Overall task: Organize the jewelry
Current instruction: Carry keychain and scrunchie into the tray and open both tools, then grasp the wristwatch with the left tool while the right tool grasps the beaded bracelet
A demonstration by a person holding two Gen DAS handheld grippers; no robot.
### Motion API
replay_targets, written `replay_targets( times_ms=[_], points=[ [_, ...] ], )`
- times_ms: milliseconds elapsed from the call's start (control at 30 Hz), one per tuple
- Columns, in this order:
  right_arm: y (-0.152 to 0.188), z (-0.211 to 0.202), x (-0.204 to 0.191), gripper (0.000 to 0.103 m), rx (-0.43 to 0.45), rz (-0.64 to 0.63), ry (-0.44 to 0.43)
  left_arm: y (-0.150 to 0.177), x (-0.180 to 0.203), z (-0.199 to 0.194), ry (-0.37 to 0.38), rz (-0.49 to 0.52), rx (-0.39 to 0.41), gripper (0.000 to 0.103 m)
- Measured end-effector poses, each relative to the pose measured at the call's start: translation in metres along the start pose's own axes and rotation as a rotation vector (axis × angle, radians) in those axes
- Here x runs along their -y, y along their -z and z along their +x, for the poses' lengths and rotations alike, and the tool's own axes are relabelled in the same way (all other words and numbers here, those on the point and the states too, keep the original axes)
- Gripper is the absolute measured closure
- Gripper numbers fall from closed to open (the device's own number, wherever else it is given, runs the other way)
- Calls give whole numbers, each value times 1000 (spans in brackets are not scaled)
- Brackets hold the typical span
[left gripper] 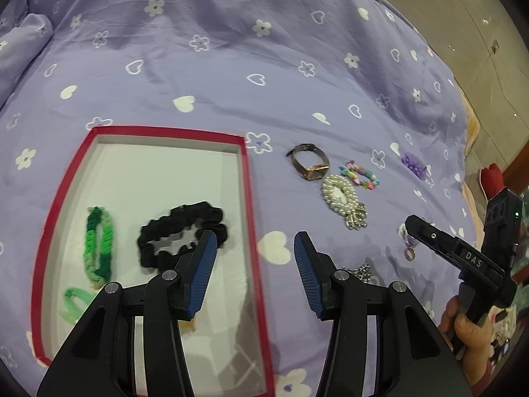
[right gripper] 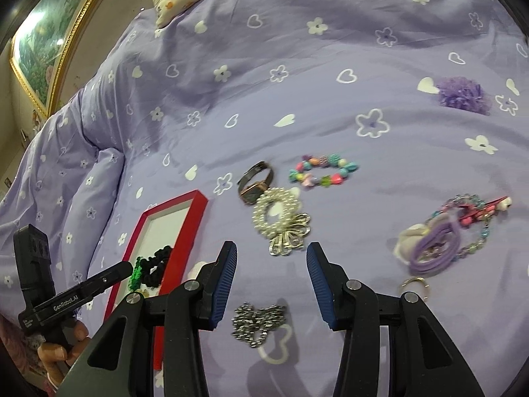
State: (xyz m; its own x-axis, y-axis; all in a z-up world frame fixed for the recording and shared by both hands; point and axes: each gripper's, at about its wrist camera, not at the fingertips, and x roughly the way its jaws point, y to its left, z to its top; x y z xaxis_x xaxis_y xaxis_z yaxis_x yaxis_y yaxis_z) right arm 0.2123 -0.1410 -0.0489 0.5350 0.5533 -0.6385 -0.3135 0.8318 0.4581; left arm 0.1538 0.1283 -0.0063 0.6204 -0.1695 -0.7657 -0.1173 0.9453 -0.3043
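With nothing between its 2 ribbed blue pads, left gripper [left gripper: 255,248] released, jaws apart, tilted down over the right wall of the red box [left gripper: 252,198]. Likewise released: right gripper [right gripper: 271,264], pads parted above bare purple bedsheet [right gripper: 264,66], a heap of silver ball chain [right gripper: 258,324] lying low between the black fingers, untouched.

Inside the shallow rectangular box, on its white floor: a crinkled black scrunchie [left gripper: 182,235], a braided green band [left gripper: 99,244], and a paler green loop [left gripper: 74,301] at the near corner.

Just right of the box, on the sheet: a brown-strapped watch [left gripper: 309,162] with a rectangular metallic face, touching a ring of pearl beads [left gripper: 340,198] finished with looped silver ribbon. Beside these, a bracelet of pastel plastic beads [right gripper: 322,170]. Farther right, a tangle of smooth purple elastics [right gripper: 433,251] over a white fluffy piece, a thin metal ring [right gripper: 415,286] nearby, and a frilly purple tuft [right gripper: 463,94] well apart.

Each tool gripped by a bare hand at its black handle: right hand [left gripper: 469,330], left hand [right gripper: 62,347].
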Motion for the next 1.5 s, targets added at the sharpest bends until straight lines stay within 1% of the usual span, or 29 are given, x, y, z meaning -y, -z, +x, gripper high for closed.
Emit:
replay_targets(
  times_ms=[267,500,600,867,1167,1233,1300,1333,1433,1467,1500],
  points=[
    [-11,3,16,56,3,-5,33,-14,25,17,2,56,-12,55],
    [-31,13,29,56,3,-39,72,-36,43,43,-7,103,-32,55],
    [-41,22,32,56,-2,-64,88,-49,48,57,-19,127,-44,55],
    [-63,52,42,56,-54,-129,129,-82,60,107,-54,207,-95,56],
    [-74,82,42,56,-109,-225,163,-103,74,162,-86,297,-172,57],
    [-75,88,41,56,-119,-235,165,-104,77,174,-96,316,-192,62],
    [-76,95,41,57,-129,-249,168,-102,78,182,-98,329,-213,78],
    [-75,97,41,57,-131,-256,171,-100,78,186,-93,334,-225,82],
    [-73,102,38,60,-131,-285,191,-96,83,187,-85,365,-216,93],
    [-73,102,37,66,-130,-294,194,-95,85,186,-82,377,-213,99],
    [-71,103,35,75,-132,-305,199,-94,87,185,-78,385,-212,99]
  ],
)
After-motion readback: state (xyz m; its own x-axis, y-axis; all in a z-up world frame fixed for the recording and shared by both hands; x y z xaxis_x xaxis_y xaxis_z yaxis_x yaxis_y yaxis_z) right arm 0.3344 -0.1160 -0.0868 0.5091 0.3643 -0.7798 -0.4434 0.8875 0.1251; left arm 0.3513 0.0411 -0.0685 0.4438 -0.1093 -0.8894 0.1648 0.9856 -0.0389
